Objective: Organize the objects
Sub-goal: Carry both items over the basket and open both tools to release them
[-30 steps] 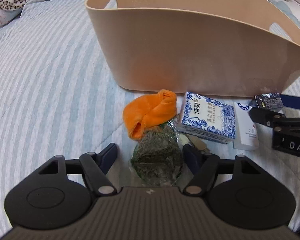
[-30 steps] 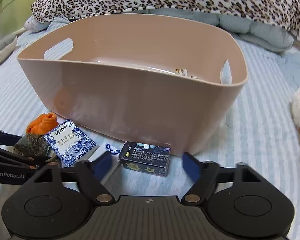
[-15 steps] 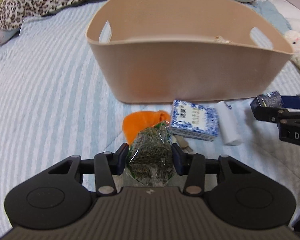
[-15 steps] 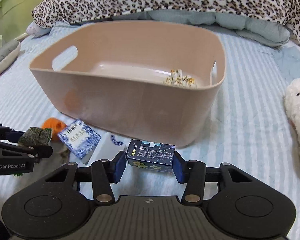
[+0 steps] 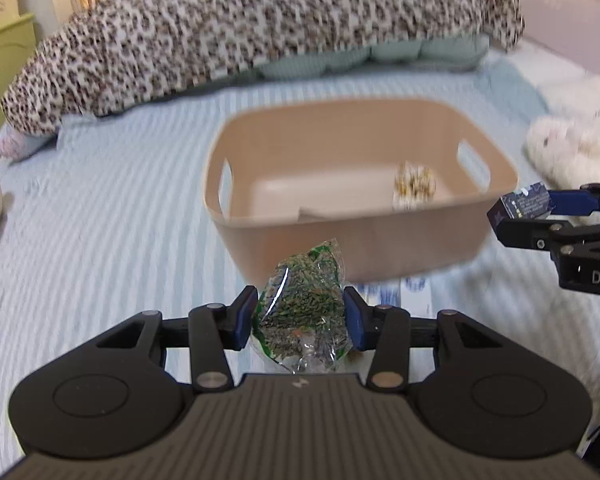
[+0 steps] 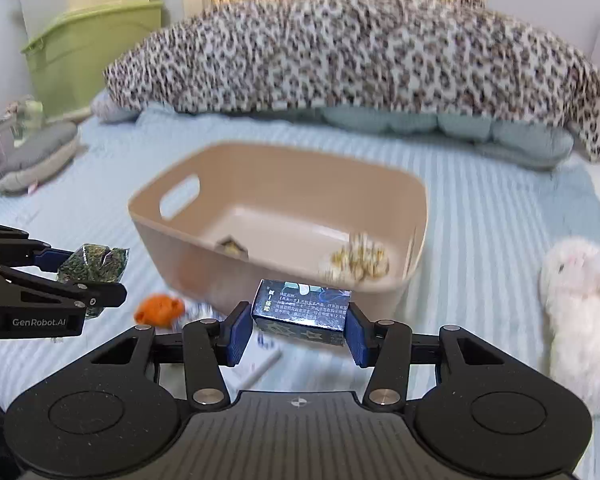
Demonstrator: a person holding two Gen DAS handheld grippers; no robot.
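My left gripper (image 5: pixel 300 316) is shut on a clear packet of green dried herbs (image 5: pixel 306 312) and holds it up in front of the tan plastic tub (image 5: pixel 340 240). My right gripper (image 6: pixel 298 330) is shut on a dark blue box (image 6: pixel 302 306), raised near the tub's (image 6: pixel 180 236) front wall. The tub holds a small patterned packet (image 6: pixel 356 264) and another small item (image 6: pixel 232 246). An orange cloth (image 6: pixel 160 310) and a white flat item (image 6: pixel 260 364) lie on the bed below. The left gripper with the herb packet (image 6: pixel 94 266) shows in the right wrist view.
A striped light blue bed sheet (image 5: pixel 100 220) covers the bed. A leopard-print duvet (image 6: pixel 360 60) and teal quilt (image 6: pixel 440 128) lie behind the tub. A white plush toy (image 6: pixel 580 300) lies at the right. A green cabinet (image 6: pixel 80 52) stands at back left.
Both grippers closed on their objects, the left on the herb packet and the right on the dark box, and lifted them well above the bed, so the tub's inside now shows.
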